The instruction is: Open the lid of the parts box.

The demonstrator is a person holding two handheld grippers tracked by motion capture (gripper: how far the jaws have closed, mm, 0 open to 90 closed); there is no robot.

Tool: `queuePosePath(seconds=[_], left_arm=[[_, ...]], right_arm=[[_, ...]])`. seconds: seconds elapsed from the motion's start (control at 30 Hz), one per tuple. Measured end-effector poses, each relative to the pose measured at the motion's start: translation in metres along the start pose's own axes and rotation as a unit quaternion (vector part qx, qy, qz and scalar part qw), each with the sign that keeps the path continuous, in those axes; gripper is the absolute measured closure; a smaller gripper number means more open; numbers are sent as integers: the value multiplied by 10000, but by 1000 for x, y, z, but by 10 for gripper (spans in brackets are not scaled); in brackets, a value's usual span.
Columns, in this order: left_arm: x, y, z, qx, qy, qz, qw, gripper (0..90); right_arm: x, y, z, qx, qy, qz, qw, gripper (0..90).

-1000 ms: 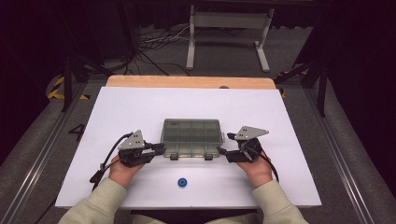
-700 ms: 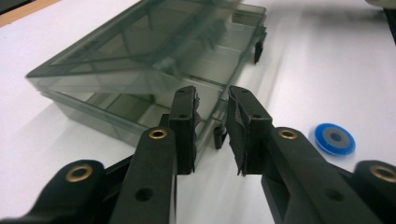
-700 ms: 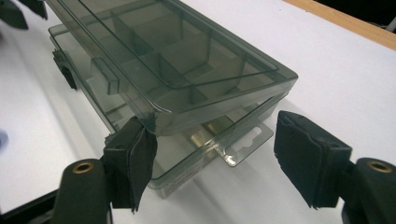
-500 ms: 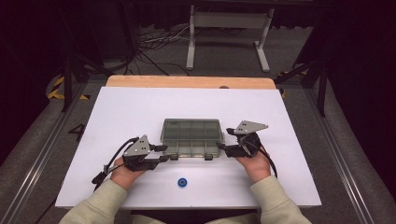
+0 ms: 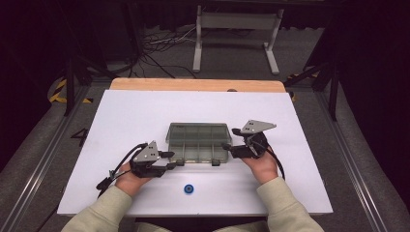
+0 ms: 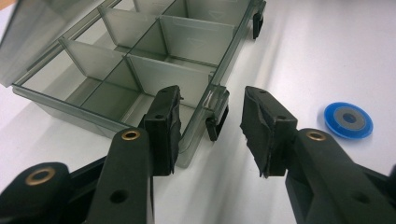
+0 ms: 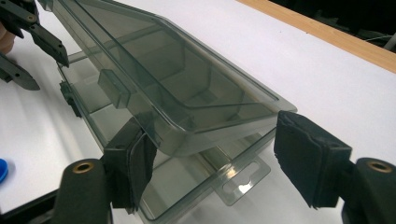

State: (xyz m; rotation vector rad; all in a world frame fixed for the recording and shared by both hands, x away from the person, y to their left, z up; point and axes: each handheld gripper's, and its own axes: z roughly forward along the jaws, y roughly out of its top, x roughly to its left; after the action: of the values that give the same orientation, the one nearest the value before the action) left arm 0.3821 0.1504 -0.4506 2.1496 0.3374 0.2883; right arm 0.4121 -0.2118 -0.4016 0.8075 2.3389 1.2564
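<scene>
Blue disc (image 5: 188,188): a small flat piece lying nearest the person on the white tabletop (image 5: 121,121), apart from the box and out of the way of both hands.

Left gripper (image 5: 175,159): its fingers (image 6: 163,126) have just been opening and now stand released at the box's near-left corner, one just inside the front wall, the other outside, with a black latch (image 6: 217,116) between them untouched.

Box (image 5: 198,142): a smoky clear plastic organiser at the middle of the tabletop, its compartments empty as far as can be seen. It is judged light, stiff and slick, with thin walls that would flex or crack under a hard squeeze (a light box also slides easily when pushed). The best holds appear to be the rim, the latch tabs and the hang tab (image 7: 240,179) at the right end.

Right gripper (image 5: 231,146): its fingers (image 7: 135,163) straddle the right end; the left pad looks to touch the raised lid (image 7: 163,84), the right pad stands clear, so nothing is clamped. The half-lifted lid is judged floppy on its hinge.

Beyond: a wooden edge (image 5: 193,84), then floor with cables (image 5: 159,48) and a stand (image 5: 237,29), none of it an obstruction.
</scene>
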Motion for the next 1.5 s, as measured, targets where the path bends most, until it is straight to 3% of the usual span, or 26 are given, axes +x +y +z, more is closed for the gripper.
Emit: queuePosePath(seconds=[0.33,0.87,1.5], left_arm=[[1,0,-1,7,26,-28,10000,572],[1,-1,0,-5,-73,-78,9999,555],[1,-2,0,-51,-151,-102,9998,535]], right_arm=[[-10,14,0,-81,-17,-8,10000,335],[-31,39,8,-169,-10,-11,9999,502],[-51,46,27,-406,-179,164,9989,601]])
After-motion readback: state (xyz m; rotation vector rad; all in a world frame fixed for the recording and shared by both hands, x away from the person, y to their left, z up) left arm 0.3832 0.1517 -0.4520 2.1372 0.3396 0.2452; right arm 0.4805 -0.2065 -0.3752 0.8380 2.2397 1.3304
